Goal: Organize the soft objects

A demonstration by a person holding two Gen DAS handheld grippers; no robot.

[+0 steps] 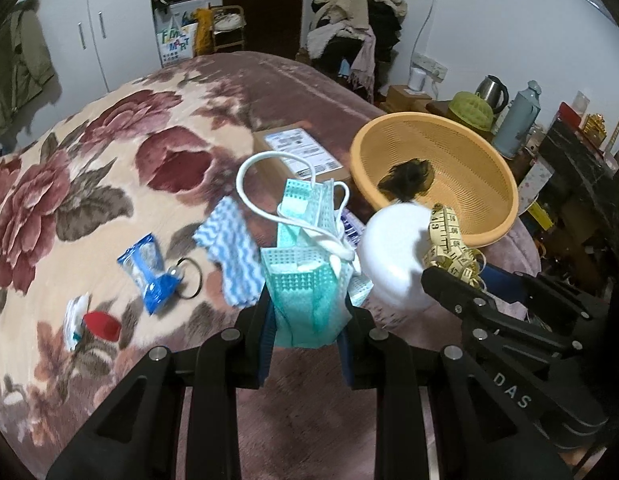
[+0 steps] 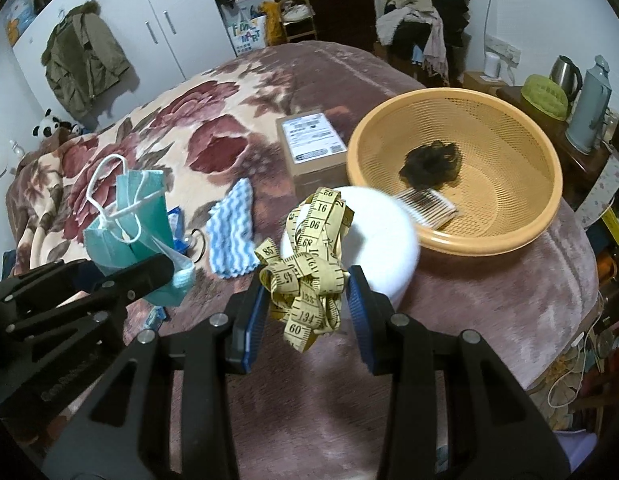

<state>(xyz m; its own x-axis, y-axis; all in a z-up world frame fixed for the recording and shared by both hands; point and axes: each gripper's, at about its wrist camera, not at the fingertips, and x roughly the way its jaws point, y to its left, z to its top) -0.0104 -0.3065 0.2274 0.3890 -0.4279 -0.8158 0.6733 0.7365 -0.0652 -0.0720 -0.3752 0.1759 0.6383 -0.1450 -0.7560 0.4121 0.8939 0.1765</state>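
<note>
Above the flowered bed [image 1: 109, 152], both tools tilt steeply downward, side by side. Left tool [image 1: 309, 316] is nearly closed, pinching a bunch of green face masks [image 1: 305, 292] whose ear loops stand upward. Right tool [image 2: 305, 300] is narrowly parted, clamping a tangled yellow measuring tape [image 2: 309, 272], near the orange basket [image 2: 509, 240] that holds a dark hair net [image 2: 431, 164].

Floral bed [image 1: 109, 152]; basket [image 1: 505, 216], box [image 2: 309, 152], striped cloth [image 2: 233, 236]
</note>
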